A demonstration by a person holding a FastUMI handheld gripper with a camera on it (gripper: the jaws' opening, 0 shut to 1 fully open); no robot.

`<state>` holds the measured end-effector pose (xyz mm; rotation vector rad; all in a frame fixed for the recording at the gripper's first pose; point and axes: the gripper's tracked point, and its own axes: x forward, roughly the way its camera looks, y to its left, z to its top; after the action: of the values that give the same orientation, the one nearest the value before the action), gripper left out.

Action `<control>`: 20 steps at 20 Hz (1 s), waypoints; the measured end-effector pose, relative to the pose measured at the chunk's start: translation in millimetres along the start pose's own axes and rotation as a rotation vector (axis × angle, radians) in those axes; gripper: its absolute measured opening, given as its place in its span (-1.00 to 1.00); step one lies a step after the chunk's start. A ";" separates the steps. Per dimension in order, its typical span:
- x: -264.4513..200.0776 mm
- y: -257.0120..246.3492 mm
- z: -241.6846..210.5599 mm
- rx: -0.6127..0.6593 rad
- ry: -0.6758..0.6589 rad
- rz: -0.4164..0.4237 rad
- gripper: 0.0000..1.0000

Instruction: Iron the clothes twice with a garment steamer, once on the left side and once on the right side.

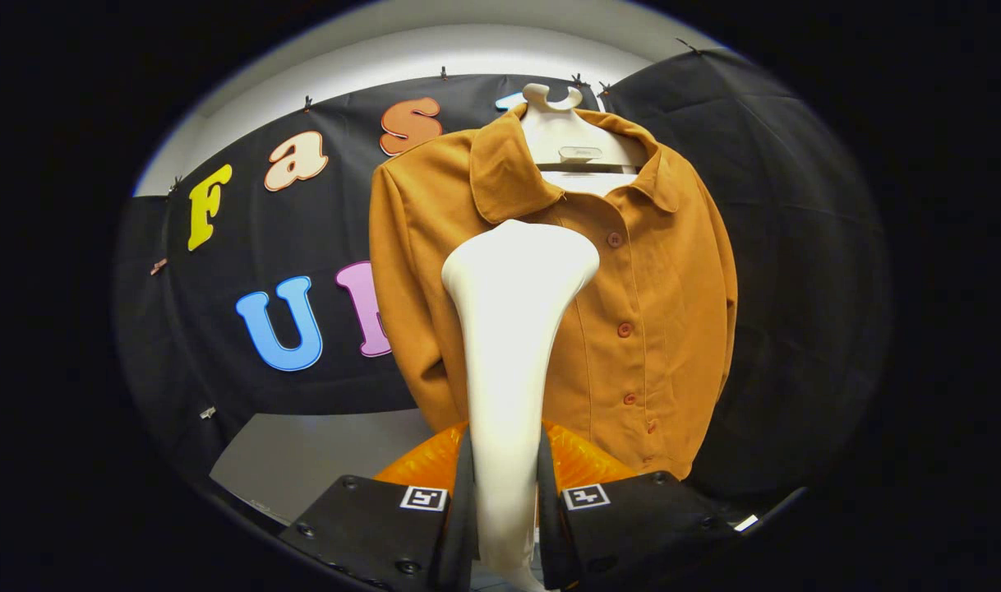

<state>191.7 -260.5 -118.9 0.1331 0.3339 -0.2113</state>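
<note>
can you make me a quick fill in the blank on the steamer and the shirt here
1. The gripper is shut on the handle of the white ____.
2. The mustard shirt hangs on a white ____.
3. The steamer head is held in front of the shirt's ____ half as seen from the gripper.
4. The shirt's front is ____ up.

Missing words: steamer; hanger; left; buttoned

My one camera rides on my gripper (507, 493) and looks forward along my two fingers (435, 501), which press from both sides on the white garment steamer (509, 345) at the bottom of the view. It faces the front of the mustard shirt (648, 312) on its white hanger (554, 103), tilted slightly upward from about the shirt's hem. It sits near: the steamer head stands just before the shirt's chest.
</note>
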 end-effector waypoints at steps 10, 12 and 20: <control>31.7 -17.1 -55.5 0.117 0.191 0.134 -0.27; 34.9 -22.1 -69.2 0.122 0.234 0.129 -0.27; 39.5 -41.8 -119.9 0.116 0.362 0.132 -0.27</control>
<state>181.5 -288.6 -248.5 0.3089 0.6711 -0.0742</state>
